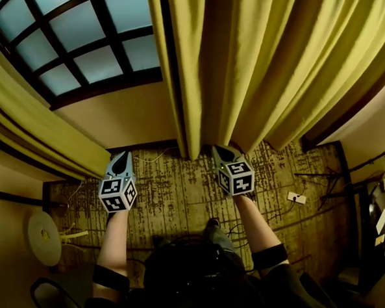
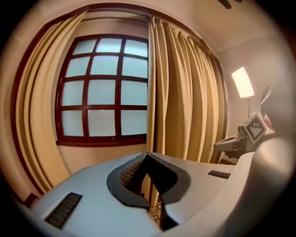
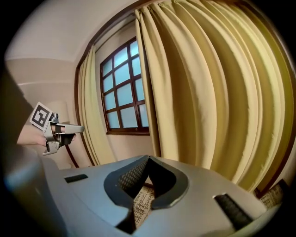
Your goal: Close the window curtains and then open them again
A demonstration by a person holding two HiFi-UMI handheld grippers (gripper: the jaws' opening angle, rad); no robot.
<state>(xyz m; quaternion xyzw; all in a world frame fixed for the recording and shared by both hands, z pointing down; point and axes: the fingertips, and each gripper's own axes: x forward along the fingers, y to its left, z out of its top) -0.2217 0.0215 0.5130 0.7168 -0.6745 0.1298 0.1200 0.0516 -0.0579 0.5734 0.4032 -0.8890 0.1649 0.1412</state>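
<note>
**Curtains apart, both claws clenched on nothing**

- Left gripper: jaws pressed together, nothing between them. Its own view looks past them at the dark wooden grid window with frosted panes.
- Right gripper: jaws also together and empty. Only the brown patterned carpet shows through the gap behind the tips.
- Right yellow pleated fabric curtain hangs in deep folds straight ahead of the right gripper. From the head view its hem sits just above the gripper tips; can't tell whether they touch.
- Left yellow fabric curtain is bunched at the window's far left, near the left gripper but apart from it.
- Most of the glass is uncovered, so the curtains read as open.

Handling, my read:
- Soft, limp cloth with moderate weight; it looks like a thick drape. It won't push, only pull, and it will buckle and slide out of a shallow pinch.
- Take each panel at its inner vertical edge, around gripper height, with a full fold deep in the jaws.
- Pull sideways along the track, not downward, since a downward tug loads the hangers.

Writing: nothing readable anywhere. The only print is the black-and-white square markers on the gripper cubes. The white socket block on the floor has no legible print.
</note>
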